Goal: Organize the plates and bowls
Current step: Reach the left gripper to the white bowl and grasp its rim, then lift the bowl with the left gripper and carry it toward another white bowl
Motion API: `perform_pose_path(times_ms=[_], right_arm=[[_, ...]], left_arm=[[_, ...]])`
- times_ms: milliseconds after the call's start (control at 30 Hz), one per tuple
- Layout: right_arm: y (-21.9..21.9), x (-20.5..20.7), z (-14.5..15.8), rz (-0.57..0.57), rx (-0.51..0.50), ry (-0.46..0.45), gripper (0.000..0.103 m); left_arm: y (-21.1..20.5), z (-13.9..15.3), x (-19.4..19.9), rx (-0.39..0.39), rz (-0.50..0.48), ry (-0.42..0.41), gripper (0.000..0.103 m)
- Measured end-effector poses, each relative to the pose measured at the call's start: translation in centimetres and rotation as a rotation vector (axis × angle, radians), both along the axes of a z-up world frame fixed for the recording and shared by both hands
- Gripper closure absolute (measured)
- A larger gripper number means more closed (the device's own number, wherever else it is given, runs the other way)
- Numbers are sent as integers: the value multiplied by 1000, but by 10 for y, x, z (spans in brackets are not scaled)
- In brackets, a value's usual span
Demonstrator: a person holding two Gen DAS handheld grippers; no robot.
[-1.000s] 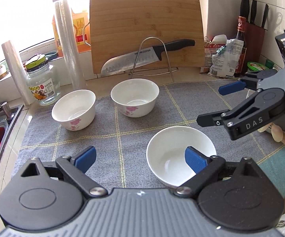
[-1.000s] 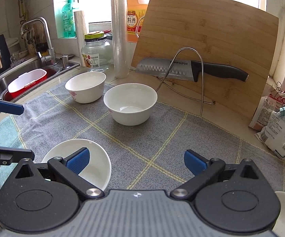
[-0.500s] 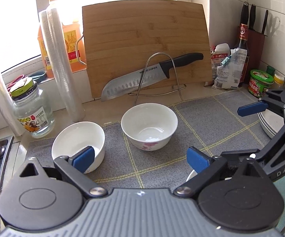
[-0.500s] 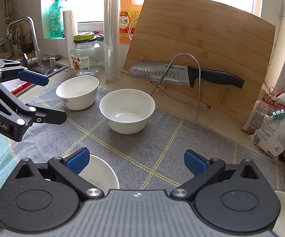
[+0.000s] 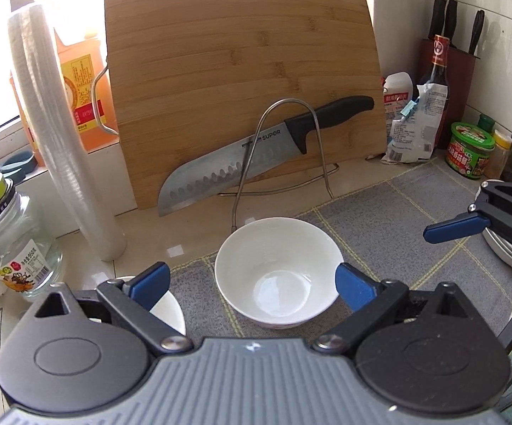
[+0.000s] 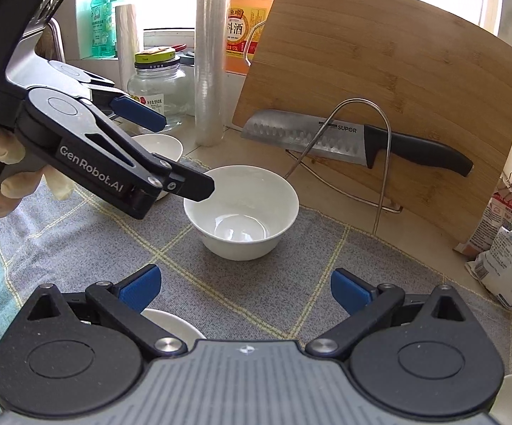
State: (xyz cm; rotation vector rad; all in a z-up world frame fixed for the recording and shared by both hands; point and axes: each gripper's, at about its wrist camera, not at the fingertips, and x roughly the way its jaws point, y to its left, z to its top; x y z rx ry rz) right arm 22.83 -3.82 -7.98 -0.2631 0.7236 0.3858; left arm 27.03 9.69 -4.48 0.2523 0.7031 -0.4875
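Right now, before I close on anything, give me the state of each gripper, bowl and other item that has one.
left gripper: open, empty, straddling the middle bowl.
right gripper: open, empty.
middle bowl: upright, empty, on the grey mat.
far-left bowl: upright, partly hidden.
near bowl: mostly hidden under the right gripper.
knife: resting on the wire rack.
cutting board: leaning upright.
glass jar: lidded.

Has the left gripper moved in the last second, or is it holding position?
Yes. The left gripper has advanced toward the cutting board, now straddling the far bowl, open; the board looms larger in its view.
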Motion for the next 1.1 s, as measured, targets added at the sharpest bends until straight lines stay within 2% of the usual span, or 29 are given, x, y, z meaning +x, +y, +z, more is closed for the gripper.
perform_pose_path(times_ms=[400, 667, 767, 967, 1100], right_arm=[[7, 43, -20, 32, -16, 52, 0], [11, 61, -32, 62, -17, 81, 0], [13, 65, -35, 71, -23, 87, 0], [16, 72, -37, 77, -8, 94, 2], [18, 76, -40, 84, -11, 106, 12]], left_arm=[[-14, -26, 50, 28, -32, 108, 7], [-16, -38, 71, 26, -31, 165, 26], [-16, -41, 76, 15, -35, 188, 38], [-17, -42, 79, 6, -48, 199, 40], [-17, -44, 80, 7, -57, 211, 47]])
